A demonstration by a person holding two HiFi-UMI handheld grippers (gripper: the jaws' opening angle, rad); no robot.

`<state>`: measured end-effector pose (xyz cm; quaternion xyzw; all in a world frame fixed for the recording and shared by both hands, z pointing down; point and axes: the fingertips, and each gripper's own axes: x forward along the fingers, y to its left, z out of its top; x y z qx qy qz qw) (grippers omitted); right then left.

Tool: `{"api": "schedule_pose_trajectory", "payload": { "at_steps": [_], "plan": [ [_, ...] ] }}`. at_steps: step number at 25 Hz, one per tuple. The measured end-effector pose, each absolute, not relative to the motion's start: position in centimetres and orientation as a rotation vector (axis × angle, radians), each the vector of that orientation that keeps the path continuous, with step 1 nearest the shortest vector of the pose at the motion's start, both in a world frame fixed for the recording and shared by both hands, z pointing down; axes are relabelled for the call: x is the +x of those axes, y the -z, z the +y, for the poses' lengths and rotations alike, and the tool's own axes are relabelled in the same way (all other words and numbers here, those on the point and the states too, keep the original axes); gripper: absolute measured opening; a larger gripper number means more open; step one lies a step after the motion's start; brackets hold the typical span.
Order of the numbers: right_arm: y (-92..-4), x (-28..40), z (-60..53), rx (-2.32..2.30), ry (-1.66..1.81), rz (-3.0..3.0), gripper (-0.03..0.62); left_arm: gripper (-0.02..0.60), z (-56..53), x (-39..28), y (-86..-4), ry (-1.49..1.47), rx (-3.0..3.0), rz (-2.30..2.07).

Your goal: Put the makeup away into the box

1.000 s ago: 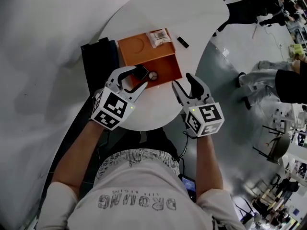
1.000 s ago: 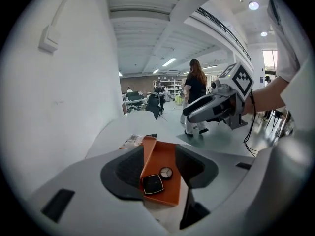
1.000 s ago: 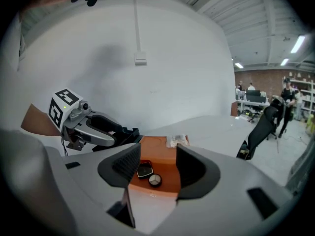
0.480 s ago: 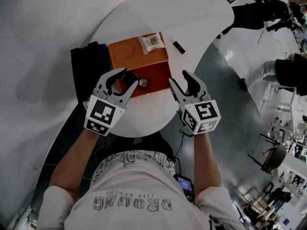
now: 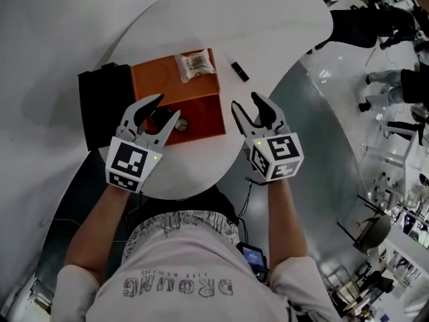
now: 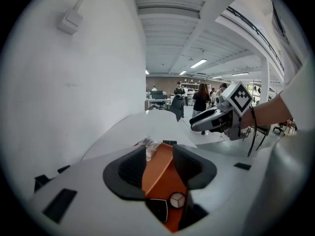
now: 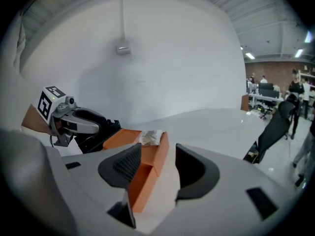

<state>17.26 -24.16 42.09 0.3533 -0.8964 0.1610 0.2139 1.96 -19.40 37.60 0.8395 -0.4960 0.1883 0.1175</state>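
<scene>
Box (image 5: pixel 151 79) lengthwise away, left gripper (image 5: pixel 168 105) parted, just narrowing, empty, right gripper (image 5: pixel 244 100) parted, empty

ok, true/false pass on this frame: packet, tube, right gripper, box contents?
1. The packet lies on bare table. False: it sits on the flat far part of the box.
2. The tube lies on the table, outside the box. True.
3. The right gripper holds the tube. False: its jaws are apart and empty, short of the tube.
4. A round white item sits in the box's open part. True.
</scene>
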Motion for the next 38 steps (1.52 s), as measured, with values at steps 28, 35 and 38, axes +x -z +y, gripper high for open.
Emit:
{"api": "schedule_pose_trajectory", "payload": {
  "at_steps": [28, 35, 38],
  "plan": [
    [-53.9, 18.3, -33.8, 0.785, -0.414, -2.365, 0.196, 0.167, -22.8, 3.6, -43.7, -0.54, 2.285, -1.542],
    [-55.2, 17.9, -34.1, 0.746, -0.394, -2.338, 0.193, 0.167, -22.5, 3.4, -44.2, -0.525, 2.262, -1.542],
    [-55.3, 18.2, -34.2, 0.727, -0.373, -2.323, 0.189, 0.166, -22.5, 3.7, -44.3, -0.524, 2.251, -1.538]
  ]
}}
